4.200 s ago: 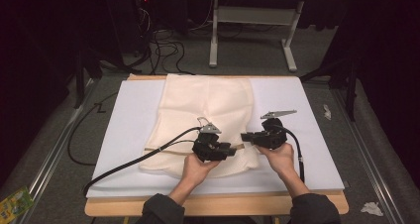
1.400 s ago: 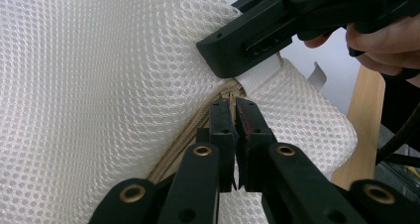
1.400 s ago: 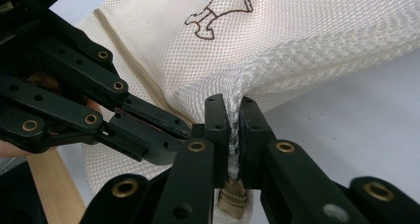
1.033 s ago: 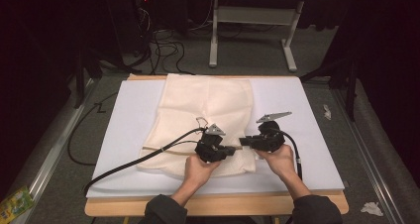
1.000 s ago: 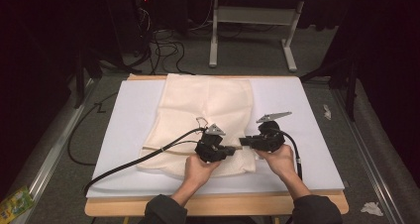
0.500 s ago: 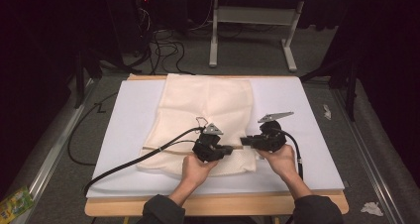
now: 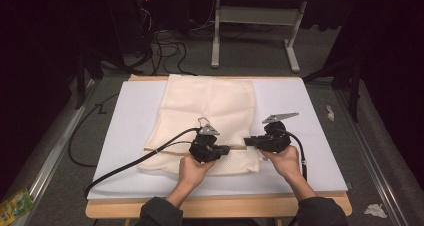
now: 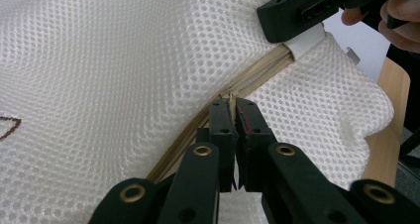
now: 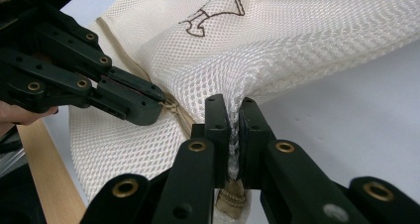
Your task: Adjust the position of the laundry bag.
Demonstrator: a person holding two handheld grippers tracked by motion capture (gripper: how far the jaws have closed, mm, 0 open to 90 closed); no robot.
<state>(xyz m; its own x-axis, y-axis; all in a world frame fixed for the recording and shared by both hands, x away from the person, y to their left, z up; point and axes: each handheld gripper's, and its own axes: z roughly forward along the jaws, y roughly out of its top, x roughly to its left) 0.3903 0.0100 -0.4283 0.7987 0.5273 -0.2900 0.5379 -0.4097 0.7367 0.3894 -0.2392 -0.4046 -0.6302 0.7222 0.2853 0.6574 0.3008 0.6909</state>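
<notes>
Lay flat on the white board (image 7: 320,136), cream mesh bag (image 7: 210,111), near edge toward the person. Left gripper (image 8: 235,116) clamped on the bag's tan zipper seam (image 8: 257,75); right gripper (image 9: 233,116) pinched shut on mesh at the seam's end, just beside

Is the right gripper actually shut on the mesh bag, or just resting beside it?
Shut on it. In the right gripper view the right gripper has its jaws pressed together with a pinch of the mesh bag bunched between them.
</notes>
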